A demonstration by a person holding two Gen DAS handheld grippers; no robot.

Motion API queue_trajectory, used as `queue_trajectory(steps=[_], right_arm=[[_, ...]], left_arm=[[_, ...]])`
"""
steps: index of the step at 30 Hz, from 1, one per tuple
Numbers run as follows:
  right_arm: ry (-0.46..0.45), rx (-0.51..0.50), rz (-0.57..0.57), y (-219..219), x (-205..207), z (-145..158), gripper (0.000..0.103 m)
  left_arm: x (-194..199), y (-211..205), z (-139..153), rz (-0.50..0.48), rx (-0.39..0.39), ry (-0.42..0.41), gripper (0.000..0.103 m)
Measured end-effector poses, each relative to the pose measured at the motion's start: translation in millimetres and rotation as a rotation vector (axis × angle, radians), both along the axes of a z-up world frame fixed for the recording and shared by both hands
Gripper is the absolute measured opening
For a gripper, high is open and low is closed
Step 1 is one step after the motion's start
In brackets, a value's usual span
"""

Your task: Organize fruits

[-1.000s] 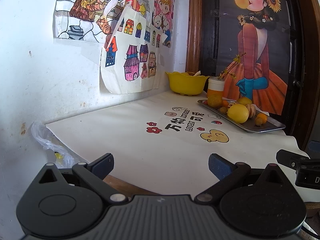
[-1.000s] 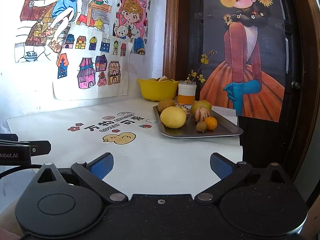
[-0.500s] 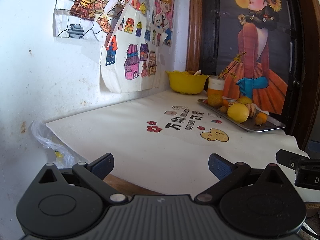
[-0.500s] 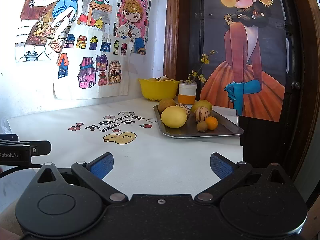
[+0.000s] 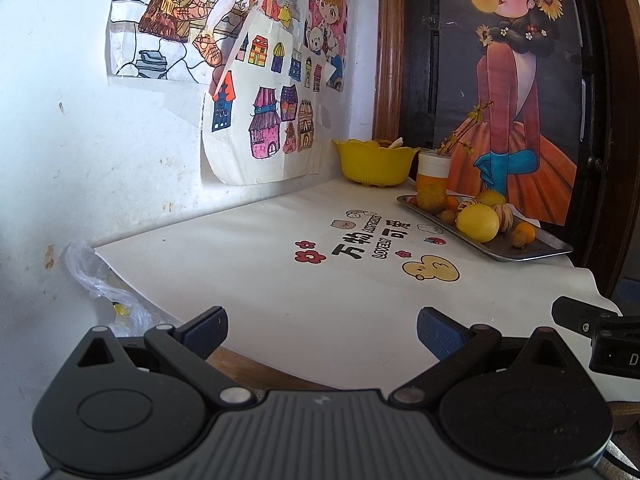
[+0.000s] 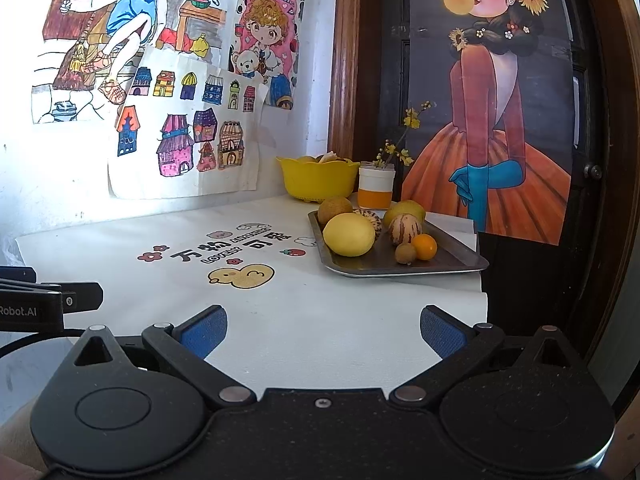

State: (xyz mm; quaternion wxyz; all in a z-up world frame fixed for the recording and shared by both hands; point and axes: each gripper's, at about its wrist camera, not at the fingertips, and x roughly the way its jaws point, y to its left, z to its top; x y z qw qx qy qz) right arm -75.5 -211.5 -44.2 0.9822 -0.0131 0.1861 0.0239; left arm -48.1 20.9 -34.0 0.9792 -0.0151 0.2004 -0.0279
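Moved: tray (image 6: 400,270) sits slightly nearer than before.
Claws: left claw (image 5: 322,330), right claw (image 6: 324,330) both released, empty.
Hidden: bowl (image 6: 318,180) contents mostly unseen.

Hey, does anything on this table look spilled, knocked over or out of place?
Nothing spilled or toppled. The fruit sits on the tray, the yellow bowl and cup stand upright. The only oddity is a crumpled plastic bag wedged between table edge and wall.
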Motion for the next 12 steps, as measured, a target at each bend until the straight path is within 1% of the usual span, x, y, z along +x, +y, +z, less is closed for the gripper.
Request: queue_trajectory(steps=[12], right_arm=[[0.001, -0.002, 0.001, 2.6, 0.5, 0.7, 0.102]], left_arm=[[0.3, 0.5, -0.4, 0.005, -0.002, 0.007, 0.103]])
